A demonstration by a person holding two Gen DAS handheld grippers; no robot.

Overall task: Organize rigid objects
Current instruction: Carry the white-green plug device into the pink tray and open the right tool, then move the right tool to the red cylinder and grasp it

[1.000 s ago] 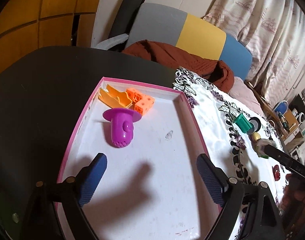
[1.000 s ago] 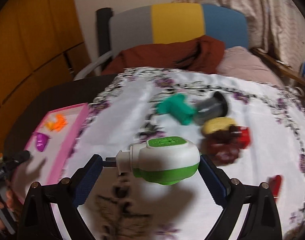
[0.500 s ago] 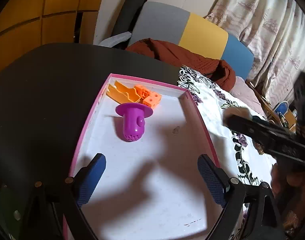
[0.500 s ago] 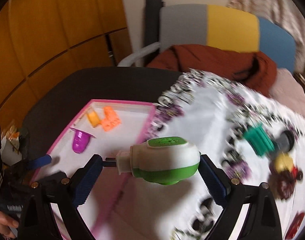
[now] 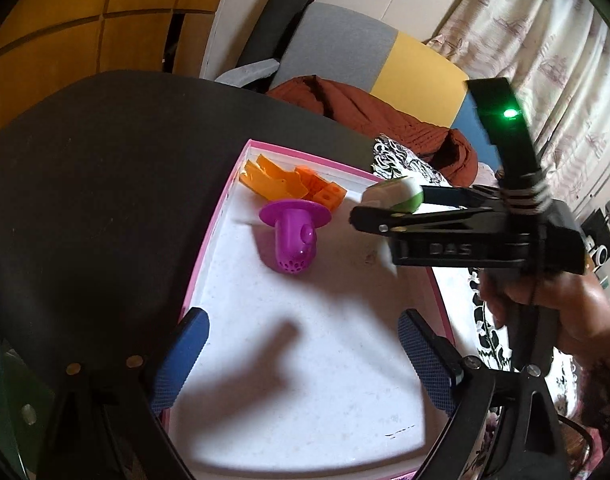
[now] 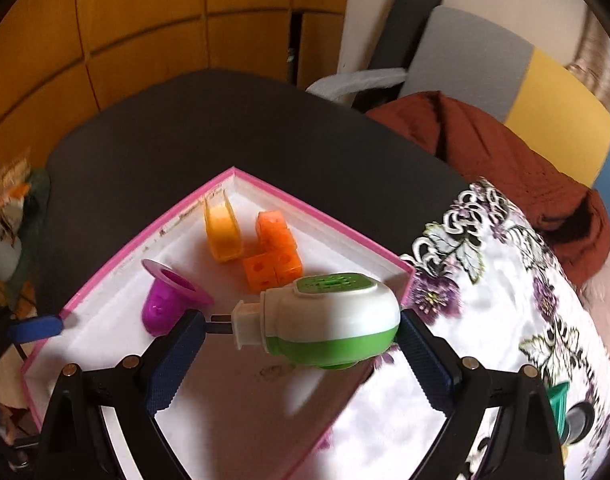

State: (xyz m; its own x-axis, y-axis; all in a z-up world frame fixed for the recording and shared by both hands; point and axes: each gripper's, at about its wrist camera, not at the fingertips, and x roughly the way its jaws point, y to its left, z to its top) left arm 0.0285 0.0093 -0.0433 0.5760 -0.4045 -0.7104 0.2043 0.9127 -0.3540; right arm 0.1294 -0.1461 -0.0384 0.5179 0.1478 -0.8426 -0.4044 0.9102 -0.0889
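While three toys [image 6: 265, 248] are lying in the pink tray [image 6: 329, 222] | plug-in unit [image 6: 329, 318] is being held clenched in right gripper [image 6: 301, 354] at frame centre | left gripper [image 5: 303, 360] is being kept spread, empty | teal piece [image 6: 557, 404] lower right is awaiting collection.

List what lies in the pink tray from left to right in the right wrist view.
purple cup → yellow piece → orange cubes → plug-in, held by the right gripper over the tray.

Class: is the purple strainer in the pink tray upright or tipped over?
Tipped over: the purple strainer lies on its side on the pink tray, its flange standing on edge.
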